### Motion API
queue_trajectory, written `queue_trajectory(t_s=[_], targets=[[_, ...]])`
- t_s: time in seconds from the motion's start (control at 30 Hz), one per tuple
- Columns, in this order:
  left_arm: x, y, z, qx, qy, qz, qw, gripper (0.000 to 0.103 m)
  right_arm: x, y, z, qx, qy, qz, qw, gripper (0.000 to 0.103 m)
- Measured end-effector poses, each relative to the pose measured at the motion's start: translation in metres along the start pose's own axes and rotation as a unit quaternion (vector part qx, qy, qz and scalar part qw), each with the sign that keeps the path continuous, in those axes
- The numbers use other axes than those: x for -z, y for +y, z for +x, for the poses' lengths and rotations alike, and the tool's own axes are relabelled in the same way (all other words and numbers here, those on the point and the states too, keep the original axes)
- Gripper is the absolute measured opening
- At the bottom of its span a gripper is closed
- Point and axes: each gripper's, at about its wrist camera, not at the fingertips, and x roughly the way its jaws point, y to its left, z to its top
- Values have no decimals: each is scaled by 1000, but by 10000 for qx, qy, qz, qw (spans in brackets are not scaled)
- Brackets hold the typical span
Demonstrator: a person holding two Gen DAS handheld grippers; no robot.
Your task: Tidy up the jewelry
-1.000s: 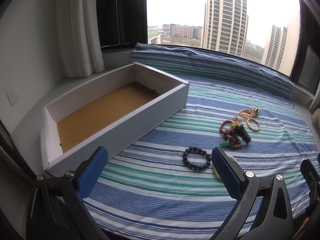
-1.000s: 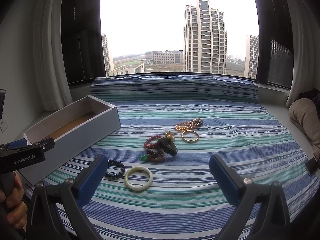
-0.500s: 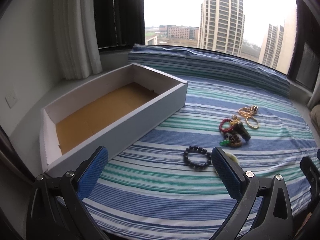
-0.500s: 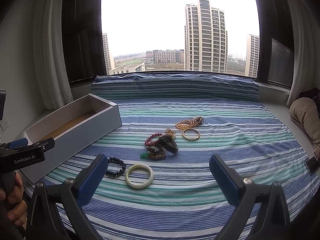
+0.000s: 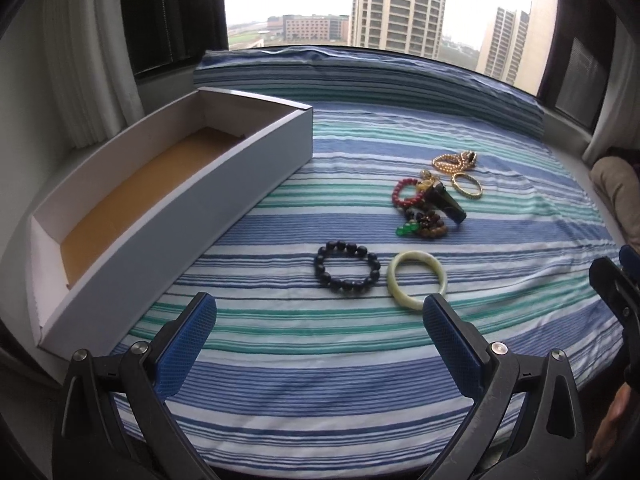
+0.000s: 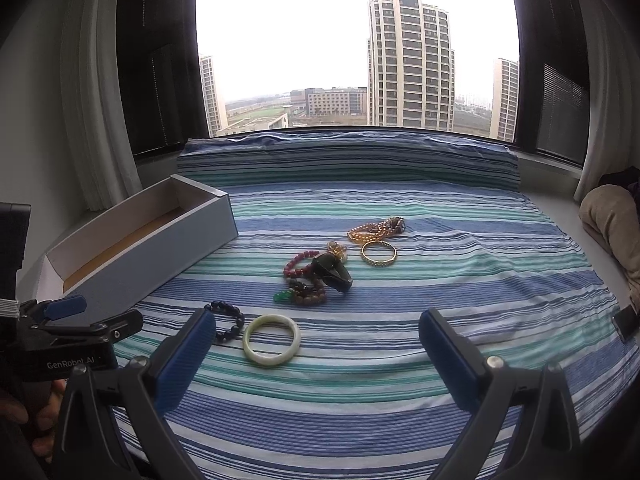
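On the striped bedspread [image 5: 320, 364], loose jewelry lies to the right of a long white box [image 5: 168, 216], with both grippers hovering empty.

Nearest the box lies a black bead bracelet [image 5: 347, 267], and just beside it, on the side away from the box, a pale jade bangle [image 5: 417, 277]; the two look close but apart. Farther from the box sits a tangled cluster: a red bead bracelet [image 5: 407, 194], a dark pendant piece [image 5: 448, 203] and brown beads [image 5: 430, 225] with a green charm. Beyond that cluster rest a thin gold bangle [image 5: 467, 185] and a gold bead strand [image 5: 454, 160]. The box stands open, showing only its brown floor. The left gripper [image 5: 320, 338] has its blue pads spread wide, holding nothing. The right gripper [image 6: 318, 342] is likewise spread wide above the bedspread, with the jade bangle lying between its fingers in its own view.
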Motion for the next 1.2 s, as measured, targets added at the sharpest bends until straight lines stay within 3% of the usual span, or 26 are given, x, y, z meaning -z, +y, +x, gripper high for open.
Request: queue_trajectory(t_s=[0.13,0.3,0.9,1.03,1.2], targets=[[1,-4,4,-8,92,216,9997,103,1,-2,5,-27,71,36,10000,103],[4,2,13,367,316,34,9988,103,5,-5,14,-132,245,85,9996,103],[6,23,34,186,677,-79,9975,103,16,10,31,-421,696,-134,9966,103],[-9,32,40,373,719,147,9966,103,12,5,34,-633,766,-195,9949,103],[-39,62,75,931,1121,-25,9893,103,-1,-29,67,-807,1202,-174,9893,103]])
